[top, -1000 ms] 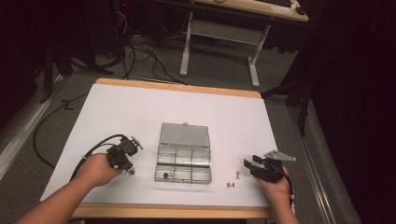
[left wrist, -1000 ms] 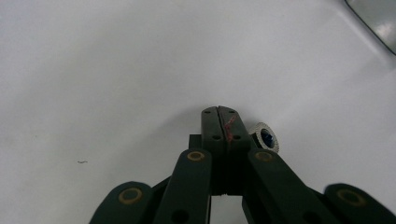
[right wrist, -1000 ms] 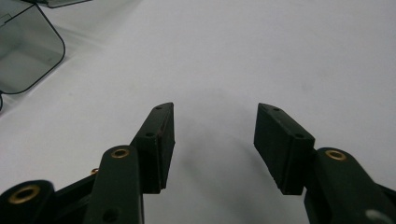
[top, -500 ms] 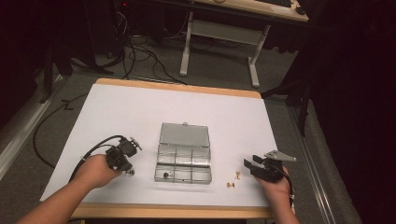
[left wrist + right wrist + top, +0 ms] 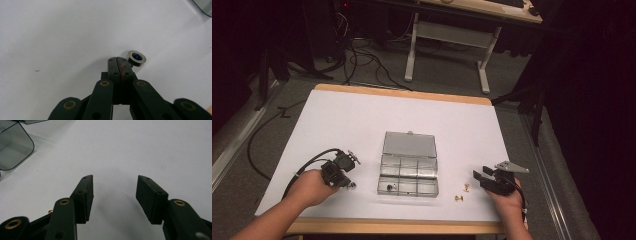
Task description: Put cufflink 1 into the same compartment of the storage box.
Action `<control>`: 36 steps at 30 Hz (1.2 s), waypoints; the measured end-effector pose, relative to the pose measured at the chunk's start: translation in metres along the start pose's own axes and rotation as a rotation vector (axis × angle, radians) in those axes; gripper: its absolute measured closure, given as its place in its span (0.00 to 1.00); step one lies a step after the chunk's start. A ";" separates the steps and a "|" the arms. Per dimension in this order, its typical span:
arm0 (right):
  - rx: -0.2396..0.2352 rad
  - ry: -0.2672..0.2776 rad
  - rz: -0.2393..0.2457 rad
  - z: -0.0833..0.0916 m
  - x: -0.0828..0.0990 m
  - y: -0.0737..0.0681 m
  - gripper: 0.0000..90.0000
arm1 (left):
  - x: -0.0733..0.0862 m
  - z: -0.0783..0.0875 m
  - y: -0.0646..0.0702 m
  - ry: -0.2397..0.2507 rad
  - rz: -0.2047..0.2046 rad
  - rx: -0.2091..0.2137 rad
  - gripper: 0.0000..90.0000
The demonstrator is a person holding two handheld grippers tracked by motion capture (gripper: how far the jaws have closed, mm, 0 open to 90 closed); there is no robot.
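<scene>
One knurled ring (image 5: 136, 58) just beside closed left tool (image 5: 117, 60).

Overhead light is brightening the white table (image 5: 362, 120) while the surroundings are staying dim; soft shadows are pooling under each gripper, and far corners are perhaps blurring.

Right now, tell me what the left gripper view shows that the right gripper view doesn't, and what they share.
Left gripper view alone: the left gripper with its jaws pressed together, and a small knurled ring with a blue centre lying just beside the tips. Right gripper view alone: the right gripper with jaws wide apart and nothing between them. Both: the white table and a corner of the clear box.
</scene>
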State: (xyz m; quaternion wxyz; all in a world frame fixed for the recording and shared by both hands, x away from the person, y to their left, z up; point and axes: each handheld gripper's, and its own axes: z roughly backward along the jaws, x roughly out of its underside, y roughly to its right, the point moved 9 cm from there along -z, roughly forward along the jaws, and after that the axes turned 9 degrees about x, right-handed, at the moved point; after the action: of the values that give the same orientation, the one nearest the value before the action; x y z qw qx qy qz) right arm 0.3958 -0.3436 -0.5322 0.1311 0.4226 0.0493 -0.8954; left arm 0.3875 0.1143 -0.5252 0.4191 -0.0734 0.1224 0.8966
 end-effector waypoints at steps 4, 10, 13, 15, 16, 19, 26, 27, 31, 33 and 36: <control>0.002 -0.004 -0.002 0.000 0.000 0.000 0.54 | -0.003 0.008 0.002 0.017 -0.001 -0.007 0.95; 0.003 -0.006 -0.002 0.000 0.000 0.000 0.54 | -0.010 0.018 0.011 0.046 -0.029 0.021 0.74; 0.002 -0.004 -0.005 0.000 0.000 -0.001 0.54 | -0.010 0.012 0.012 0.039 -0.041 0.028 0.64; 0.002 -0.004 -0.003 0.000 0.000 -0.001 0.54 | -0.009 0.006 0.014 0.022 -0.055 0.031 0.64; 0.002 -0.004 -0.006 0.000 0.000 -0.001 0.54 | -0.008 0.003 0.015 0.018 -0.056 0.035 0.64; 0.000 0.000 -0.004 0.000 0.000 0.000 0.54 | -0.008 -0.002 0.015 0.007 -0.072 0.032 0.67; 0.000 0.000 -0.004 0.000 0.000 0.000 0.54 | -0.008 -0.006 0.015 -0.001 -0.078 0.029 0.76; 0.000 0.000 -0.004 0.000 0.000 0.000 0.54 | -0.008 -0.006 0.015 -0.001 -0.079 0.027 0.77; 0.000 0.001 -0.004 0.000 0.000 0.000 0.54 | -0.007 -0.009 0.015 -0.015 -0.083 0.027 0.78; -0.001 -0.001 -0.008 0.001 0.000 0.000 0.54 | -0.007 -0.010 0.015 -0.014 -0.082 0.027 0.78; 0.000 -0.001 -0.004 0.000 0.000 0.000 0.54 | -0.007 -0.010 0.015 -0.012 -0.084 0.025 0.79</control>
State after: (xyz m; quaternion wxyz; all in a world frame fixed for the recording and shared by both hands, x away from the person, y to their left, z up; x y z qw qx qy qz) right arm 0.3955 -0.3434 -0.5322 0.1292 0.4221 0.0502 -0.8959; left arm 0.3806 0.0971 -0.5306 0.4579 -0.0677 0.1280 0.8771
